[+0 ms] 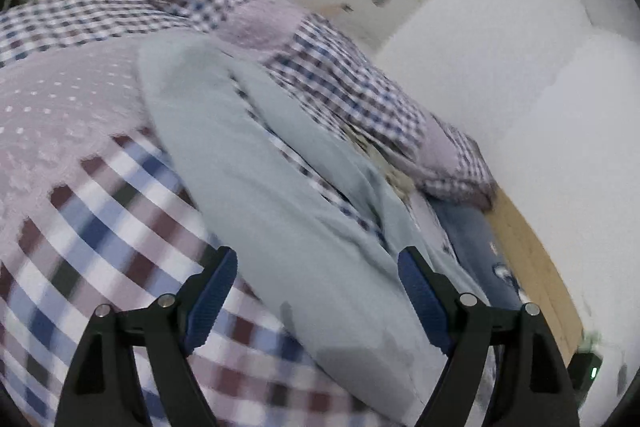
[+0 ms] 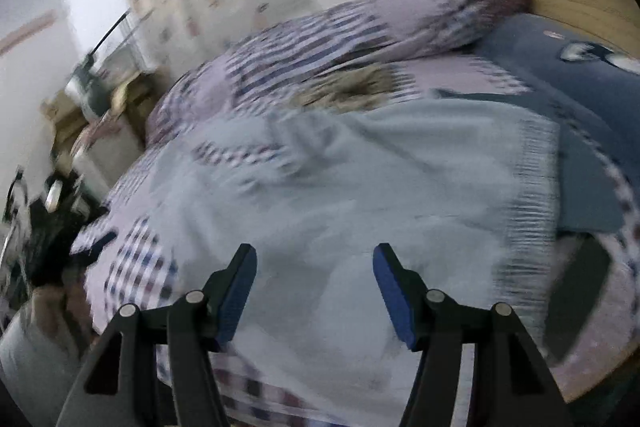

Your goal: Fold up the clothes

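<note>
The left gripper (image 1: 318,271) is pointing forward and downward with its jaws standing wide apart; its blue-padded fingertips (image 1: 216,291) are gripping nothing, and whether they are touching anything below cannot be told; its black finger arms are rising from the bottom edge of the left wrist view, splayed outward. The right gripper (image 2: 316,267) is likewise holding its jaws spread wide; its blue pads (image 2: 394,291) are facing each other across an unfilled gap, clamping nothing.

garment (image 2: 340,195) on quilt (image 2: 136,263), pillow (image 2: 532,67) behind
</note>
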The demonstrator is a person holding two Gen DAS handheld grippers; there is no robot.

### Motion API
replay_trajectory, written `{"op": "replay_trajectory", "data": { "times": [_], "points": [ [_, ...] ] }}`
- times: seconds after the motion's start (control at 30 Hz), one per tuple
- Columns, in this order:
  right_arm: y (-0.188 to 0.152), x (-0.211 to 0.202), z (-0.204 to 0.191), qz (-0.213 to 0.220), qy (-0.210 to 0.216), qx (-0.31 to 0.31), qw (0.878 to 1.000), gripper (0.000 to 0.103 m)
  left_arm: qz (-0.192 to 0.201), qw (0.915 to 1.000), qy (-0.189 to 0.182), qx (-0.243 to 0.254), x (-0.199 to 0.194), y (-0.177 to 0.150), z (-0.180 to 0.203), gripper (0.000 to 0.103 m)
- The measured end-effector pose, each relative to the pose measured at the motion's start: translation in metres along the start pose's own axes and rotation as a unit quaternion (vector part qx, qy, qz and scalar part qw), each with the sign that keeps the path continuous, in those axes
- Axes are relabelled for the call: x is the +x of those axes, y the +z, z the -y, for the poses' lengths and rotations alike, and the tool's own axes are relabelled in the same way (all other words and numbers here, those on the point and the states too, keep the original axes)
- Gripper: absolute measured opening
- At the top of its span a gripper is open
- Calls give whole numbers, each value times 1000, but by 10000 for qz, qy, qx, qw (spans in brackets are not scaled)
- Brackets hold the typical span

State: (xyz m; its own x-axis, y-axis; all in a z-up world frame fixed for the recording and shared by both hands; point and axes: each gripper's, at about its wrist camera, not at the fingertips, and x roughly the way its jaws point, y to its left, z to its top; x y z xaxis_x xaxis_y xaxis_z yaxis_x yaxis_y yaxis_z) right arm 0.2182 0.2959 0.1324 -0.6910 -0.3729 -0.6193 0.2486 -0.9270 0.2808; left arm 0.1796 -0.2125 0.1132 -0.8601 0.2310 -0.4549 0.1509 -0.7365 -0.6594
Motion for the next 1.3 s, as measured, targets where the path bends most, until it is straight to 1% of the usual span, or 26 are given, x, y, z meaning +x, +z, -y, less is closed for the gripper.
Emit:
{"op": "replay_trajectory", "data": {
  "times": [0.13,0.2,0.27,0.37,0.5,0.63,0.7,0.9,0.97,1.07,1.13,1.23,1.27,1.3],
  "points": [
    [-10,54,-72,-399,241,-810,9956,64,-5,9995,114,-280,10,25,-38,86],
    [-13,77,-97,-560,393,-1083,9918,64,-138,9994,124,-305,22,34,-54,86],
    [-16,99,-122,-637,417,-1396,9873,64,-224,9991,111,-339,30,36,-63,86],
    [-17,128,-147,-732,417,-1682,9821,64,-341,9981,-26,-507,47,40,-86,86],
    [-24,163,-178,-881,389,-2073,9735,64,-523,9946,-205,-877,72,52,-111,86],
    [-46,187,-208,-950,232,-2701,9579,62,-653,9907,-340,-1143,95,66,-129,86],
    [-55,195,-216,-919,110,-2913,9521,62,-665,9901,-382,-1176,104,77,-132,86],
    [-76,211,-234,-623,-440,-3576,9308,62,-656,9896,-327,-1238,143,116,-143,86],
    [-82,216,-238,-565,-629,-3814,9205,62,-653,9894,-308,-1258,155,129,-146,86],
    [-87,220,-239,-487,-768,-4051,9097,62,-558,9914,-225,-1165,169,150,-151,86],
    [-89,222,-239,-434,-825,-4149,9051,62,-466,9921,-115,-1155,176,162,-161,86],
    [-90,220,-240,-336,-977,-4246,8995,62,-245,9902,-90,-1371,182,175,-179,85],
    [-88,221,-238,-334,-1060,-4223,8996,61,-162,9892,-97,-1454,182,178,-184,84],
    [-86,223,-237,-333,-1144,-4200,8997,58,-23,9876,-93,-1568,181,182,-191,80]
  ]
}}
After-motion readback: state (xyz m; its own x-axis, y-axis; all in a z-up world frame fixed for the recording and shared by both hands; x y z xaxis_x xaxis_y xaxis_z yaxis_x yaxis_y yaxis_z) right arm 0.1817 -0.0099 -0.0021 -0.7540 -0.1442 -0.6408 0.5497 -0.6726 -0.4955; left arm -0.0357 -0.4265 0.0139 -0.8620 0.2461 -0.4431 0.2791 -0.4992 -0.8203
